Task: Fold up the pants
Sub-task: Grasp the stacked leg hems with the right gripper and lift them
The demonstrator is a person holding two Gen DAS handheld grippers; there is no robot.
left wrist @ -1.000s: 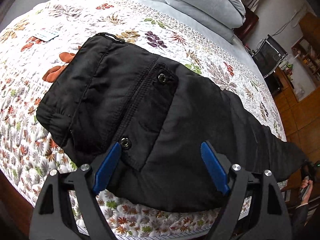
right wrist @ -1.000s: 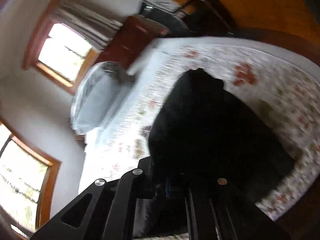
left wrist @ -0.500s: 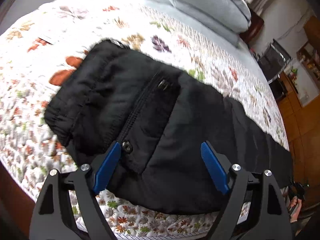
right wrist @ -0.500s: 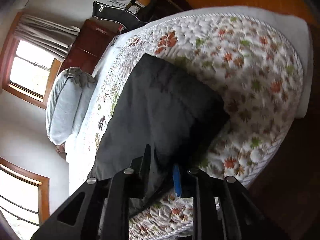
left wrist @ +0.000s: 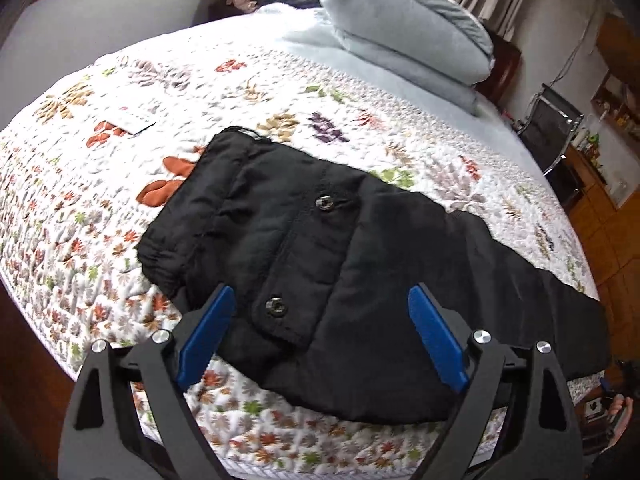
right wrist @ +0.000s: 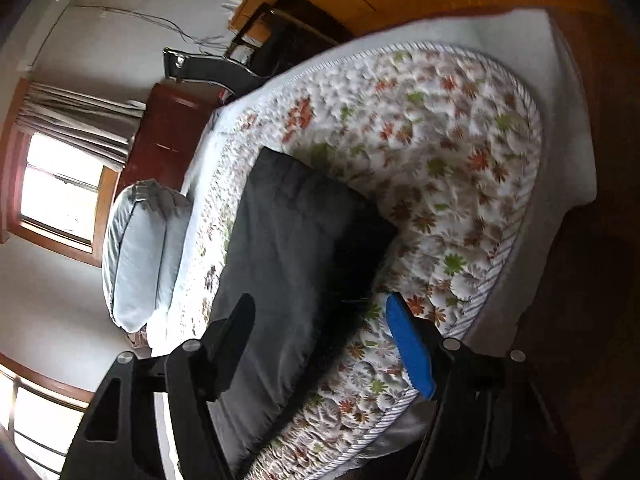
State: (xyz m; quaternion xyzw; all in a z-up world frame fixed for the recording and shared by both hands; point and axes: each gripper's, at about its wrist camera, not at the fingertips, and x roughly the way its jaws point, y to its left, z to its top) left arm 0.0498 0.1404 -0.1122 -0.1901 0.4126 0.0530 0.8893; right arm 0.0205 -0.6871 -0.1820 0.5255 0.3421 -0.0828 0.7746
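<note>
Black padded pants (left wrist: 344,264) lie flat on the floral quilt (left wrist: 120,208), waistband to the left, legs running to the right toward the bed edge. My left gripper (left wrist: 320,332) is open and empty, hovering above the pocket flap with its two snaps. In the right wrist view the leg end of the pants (right wrist: 296,248) lies on the quilt (right wrist: 440,152) near the bed corner. My right gripper (right wrist: 320,344) is open over that leg end, holding nothing.
Grey-blue pillows (left wrist: 404,28) are stacked at the head of the bed. A small white card (left wrist: 132,120) lies on the quilt at the left. A black chair (left wrist: 552,128) and wooden furniture stand beyond the bed. The bed edge (right wrist: 500,264) drops to a wooden floor.
My right gripper was shut on the pants leg and has opened and let it go. My left gripper has pulled back and up a little, staying open.
</note>
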